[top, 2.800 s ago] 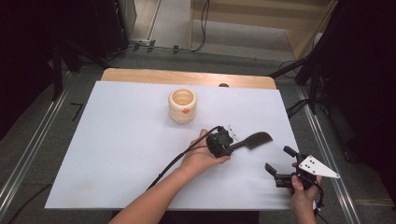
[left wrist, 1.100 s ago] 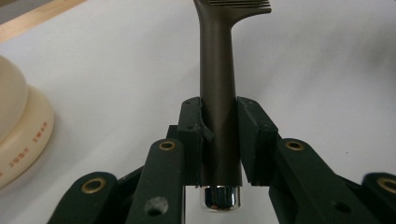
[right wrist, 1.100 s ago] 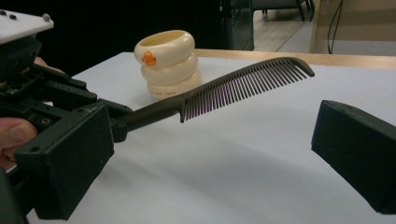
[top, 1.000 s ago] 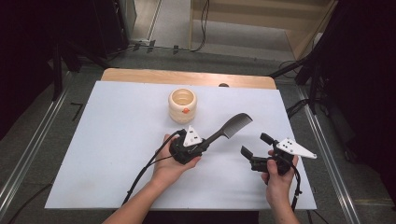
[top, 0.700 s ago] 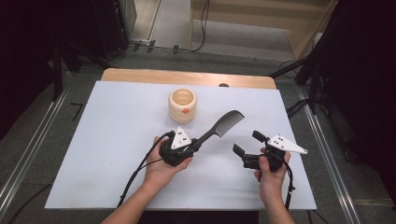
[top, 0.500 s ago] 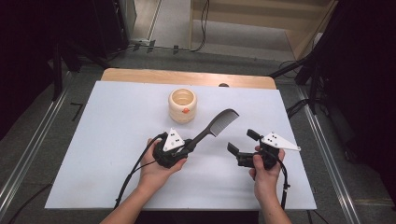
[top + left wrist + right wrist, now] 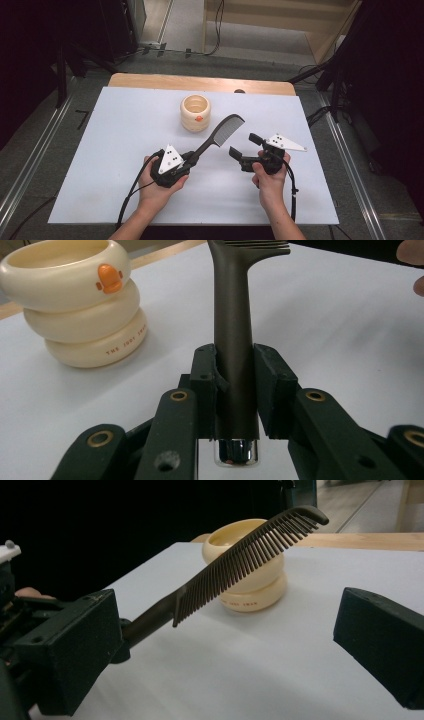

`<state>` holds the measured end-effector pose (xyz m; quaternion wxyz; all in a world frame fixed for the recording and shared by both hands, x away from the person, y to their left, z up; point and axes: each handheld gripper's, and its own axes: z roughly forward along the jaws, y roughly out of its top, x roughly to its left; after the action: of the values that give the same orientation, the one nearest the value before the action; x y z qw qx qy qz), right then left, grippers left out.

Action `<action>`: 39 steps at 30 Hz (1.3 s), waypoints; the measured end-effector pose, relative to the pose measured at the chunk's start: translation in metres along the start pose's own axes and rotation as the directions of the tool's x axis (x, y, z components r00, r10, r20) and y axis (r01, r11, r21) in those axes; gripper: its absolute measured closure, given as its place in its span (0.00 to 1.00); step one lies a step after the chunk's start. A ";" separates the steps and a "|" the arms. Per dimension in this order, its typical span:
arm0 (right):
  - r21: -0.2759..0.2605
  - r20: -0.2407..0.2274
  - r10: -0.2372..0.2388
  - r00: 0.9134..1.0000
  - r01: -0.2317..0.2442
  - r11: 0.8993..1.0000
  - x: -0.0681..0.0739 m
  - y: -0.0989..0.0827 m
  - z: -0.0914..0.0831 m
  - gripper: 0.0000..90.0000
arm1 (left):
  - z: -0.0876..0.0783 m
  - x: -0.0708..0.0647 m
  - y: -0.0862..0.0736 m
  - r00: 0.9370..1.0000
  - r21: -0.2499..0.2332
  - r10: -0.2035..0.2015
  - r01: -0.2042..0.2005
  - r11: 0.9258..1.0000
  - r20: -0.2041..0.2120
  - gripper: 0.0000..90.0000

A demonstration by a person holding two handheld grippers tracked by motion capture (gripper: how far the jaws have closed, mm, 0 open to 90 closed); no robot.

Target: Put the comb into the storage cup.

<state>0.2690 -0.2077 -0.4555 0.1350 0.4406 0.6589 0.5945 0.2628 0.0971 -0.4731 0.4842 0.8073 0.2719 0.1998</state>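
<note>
Dark brown plastic, the comb (image 7: 220, 134) that I have in hand hangs above the white tabletop (image 7: 100, 165), its handle pinched between the jaws of my left gripper (image 7: 189, 159) and its toothed end slanting up and away. In the left gripper view both black pads press on the handle, whose shiny metal cap sticks out behind them. Just past the comb's tip stands a cream ringed pot (image 7: 195, 113) with a small orange duck mark, close to the teeth but apart from them. My right gripper (image 7: 244, 145) hovers to the right of the comb, its jaws spread wide with nothing between them, pointed toward the comb.
</note>
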 end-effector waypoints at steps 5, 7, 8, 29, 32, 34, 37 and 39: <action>0.009 -0.016 0.037 0.999 -0.036 0.999 0.006 0.006 0.012 0.00 | -0.008 -0.002 -0.006 1.000 -0.028 0.000 0.000 1.000 -0.018 0.81; 0.006 -0.015 0.070 0.997 -0.070 0.998 0.007 0.008 0.016 0.04 | -0.010 -0.002 -0.007 1.000 -0.036 0.004 -0.005 0.999 -0.023 0.81; 0.006 -0.017 0.081 0.997 -0.081 0.997 0.006 0.008 0.018 0.05 | -0.011 -0.002 -0.008 1.000 -0.040 0.002 -0.003 0.999 -0.024 0.81; 0.051 -0.085 0.306 0.948 -0.302 0.952 0.006 0.010 0.045 0.59 | -0.013 -0.011 -0.019 0.999 -0.078 0.012 -0.015 0.997 -0.038 0.81; 0.069 -0.098 0.366 0.925 -0.361 0.930 0.005 0.010 0.045 0.68 | -0.013 -0.012 -0.019 0.999 -0.081 0.018 -0.021 0.996 -0.041 0.81; 0.074 -0.105 0.384 0.917 -0.378 0.923 0.005 0.010 0.046 0.71 | -0.014 -0.012 -0.019 0.999 -0.087 0.019 -0.023 0.996 -0.044 0.81; 0.067 -0.111 0.397 0.911 -0.392 0.917 0.006 0.009 0.047 0.73 | -0.014 -0.013 -0.019 0.998 -0.095 0.028 -0.032 0.995 -0.049 0.81; 0.066 -0.127 0.407 0.904 -0.402 0.913 0.006 0.009 0.048 0.73 | -0.013 -0.013 -0.020 0.998 -0.096 0.035 -0.039 0.995 -0.047 0.81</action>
<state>0.3035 -0.1722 -0.4579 -0.0456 0.5279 0.5722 0.6259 0.2397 0.1052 -0.4854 0.5126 0.7831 0.2578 0.2399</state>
